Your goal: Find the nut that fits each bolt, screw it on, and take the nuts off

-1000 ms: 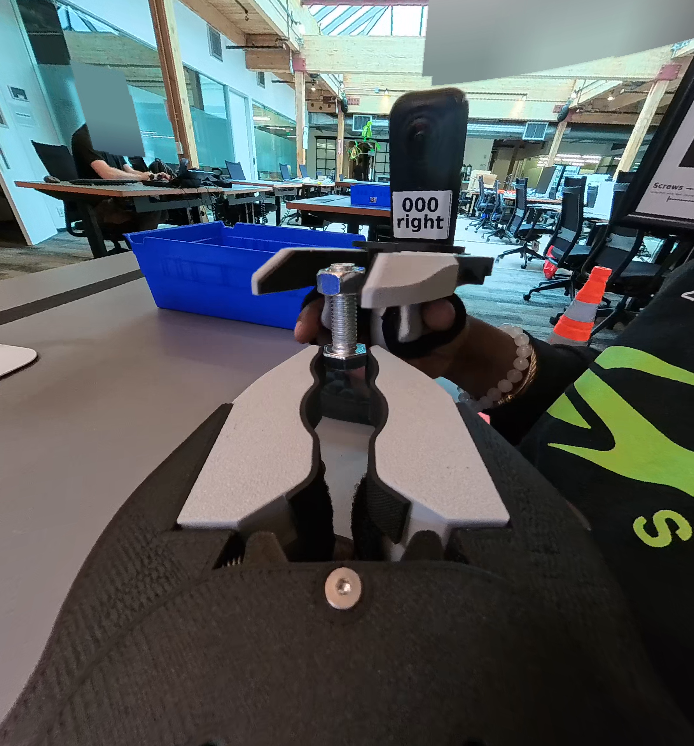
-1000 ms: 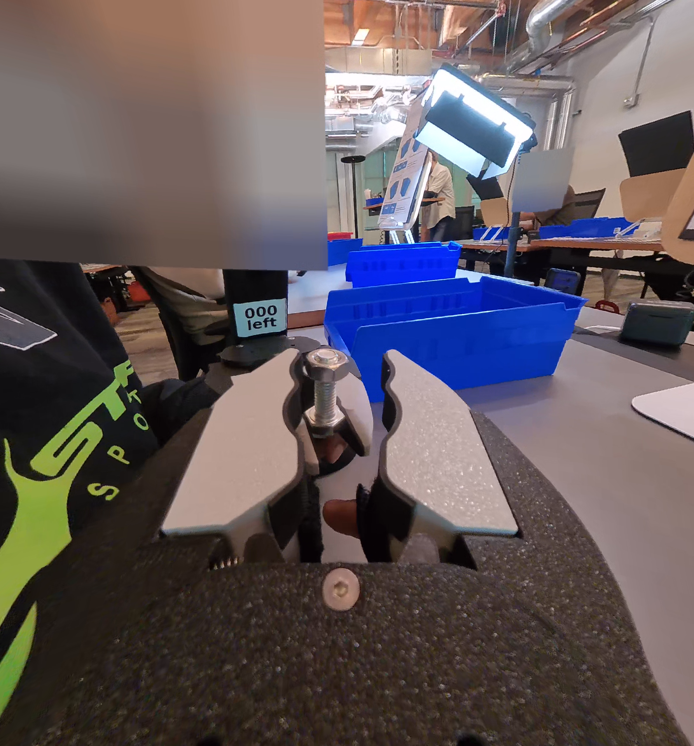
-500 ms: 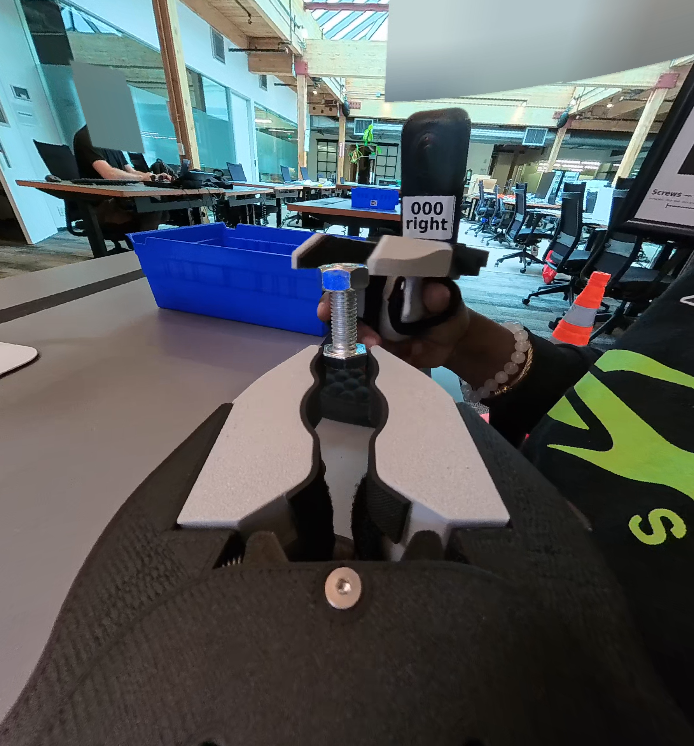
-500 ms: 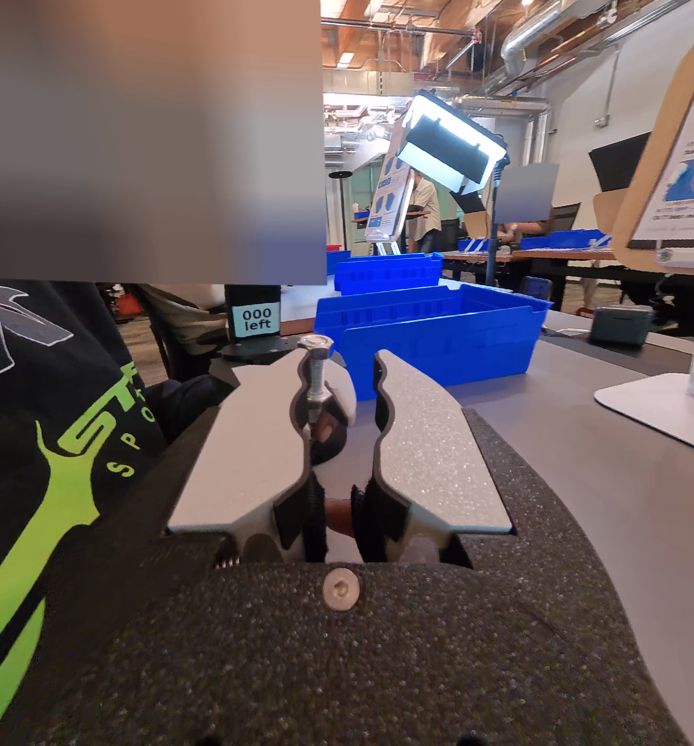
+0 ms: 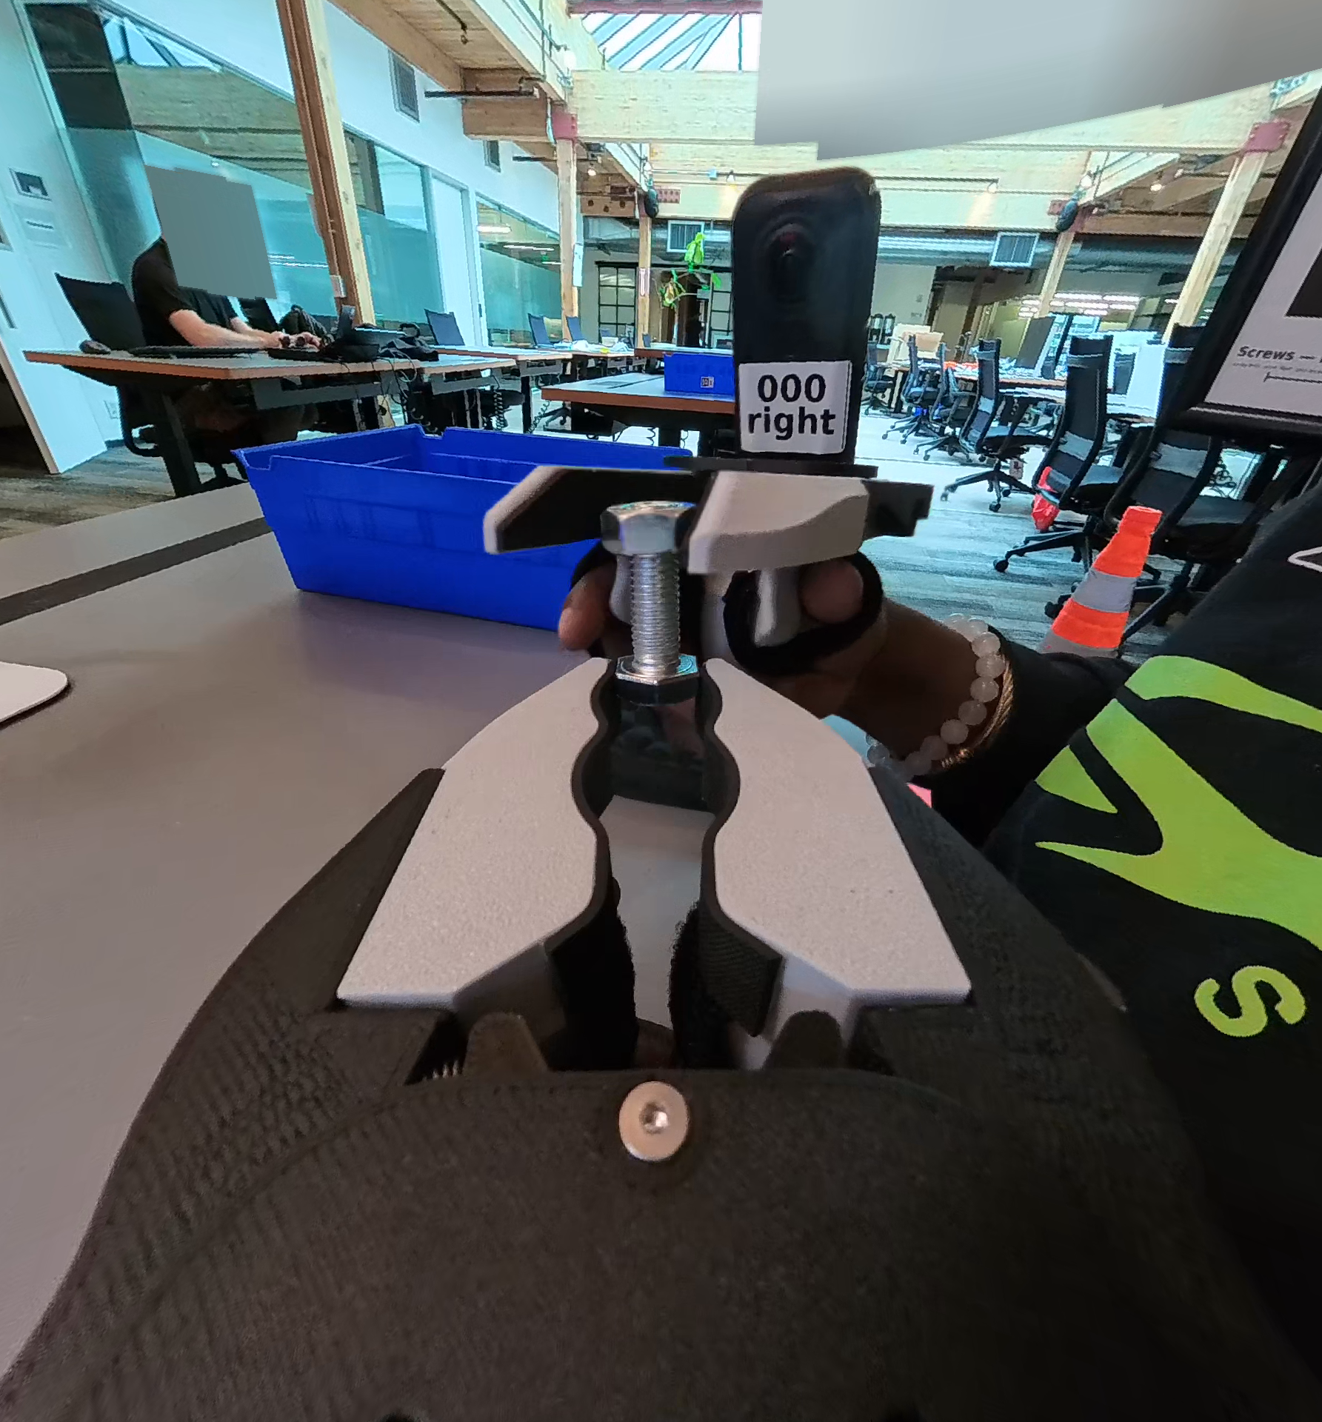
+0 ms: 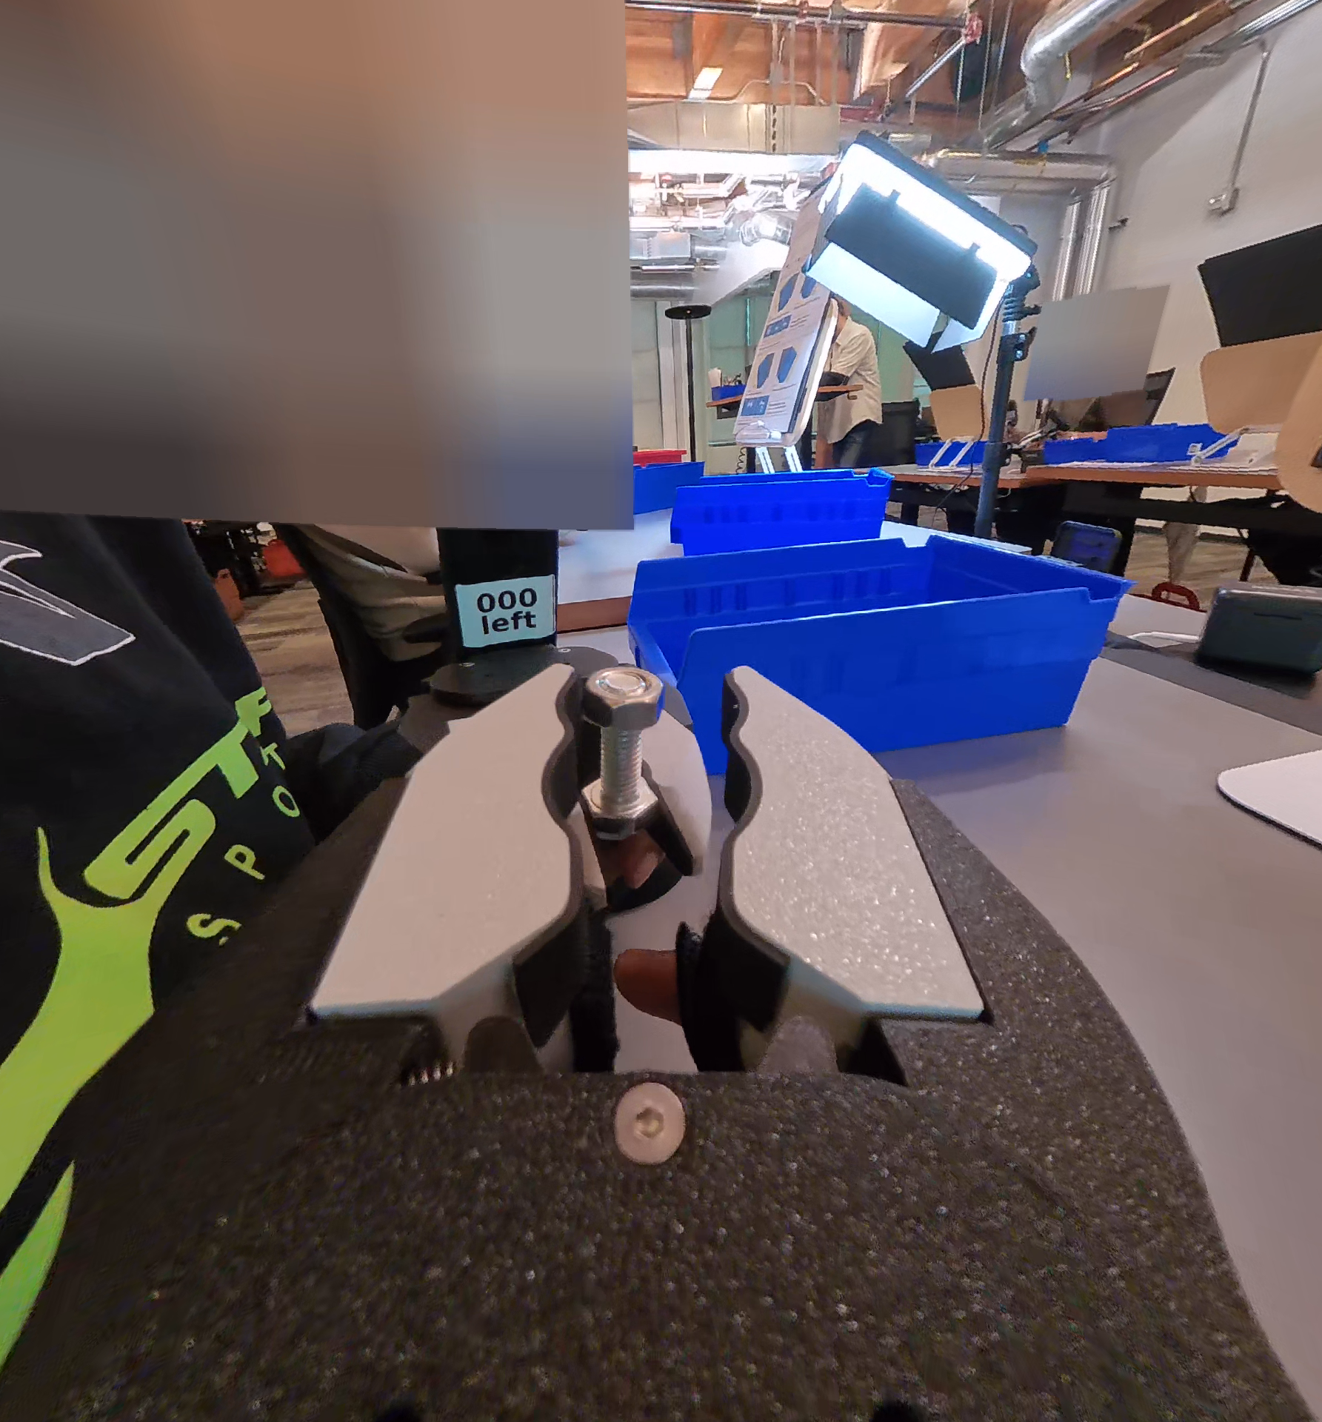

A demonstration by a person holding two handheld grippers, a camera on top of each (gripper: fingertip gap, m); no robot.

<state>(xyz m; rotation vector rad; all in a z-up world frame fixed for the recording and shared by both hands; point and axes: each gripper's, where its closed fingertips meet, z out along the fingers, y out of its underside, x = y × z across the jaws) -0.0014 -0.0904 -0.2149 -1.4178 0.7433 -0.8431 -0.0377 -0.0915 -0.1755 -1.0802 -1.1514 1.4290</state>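
The left gripper (image 5: 656,692) pinches the nut (image 5: 655,671) on an upright bolt (image 5: 648,585). The right gripper (image 6: 646,712) stands open around the bolt's head, above the tabletop (image 5: 180,769).

Both views are bright and evenly lit. In the left wrist view daylight pours through a skylight (image 5: 661,35) and glass walls, leaving the far office slightly washed out. In the right wrist view a glowing panel light (image 6: 921,248) on a stand blooms white. Shadows on the grey table (image 5: 180,769) are soft. Wide-angle distortion bends posts and edges near the frame borders. Nearby foreground stays sharp; distant desks soften
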